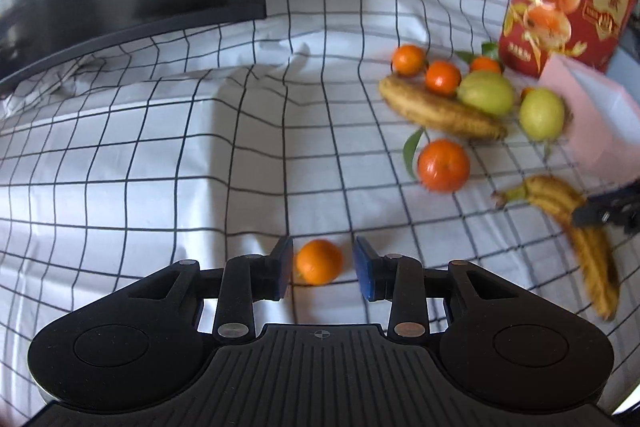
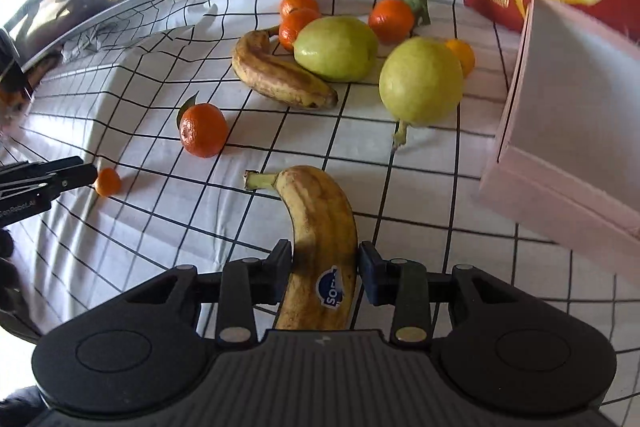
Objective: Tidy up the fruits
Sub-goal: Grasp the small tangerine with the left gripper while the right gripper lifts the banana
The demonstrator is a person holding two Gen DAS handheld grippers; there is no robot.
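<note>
— Two fruits were in play: a small round orange mandarin (image 1: 319,262) lay on the checked white tablecloth (image 1: 160,147) between the left gripper's (image 1: 323,269) parted blue pads, only the left one touching it.

— And the right gripper (image 2: 325,273)?

— It straddled a browning yellow banana (image 2: 320,239) beside the pale pink box (image 2: 568,131); whether it pinched, I couldn't tell. I'd have centred, squeezed gently, then lifted.
</note>
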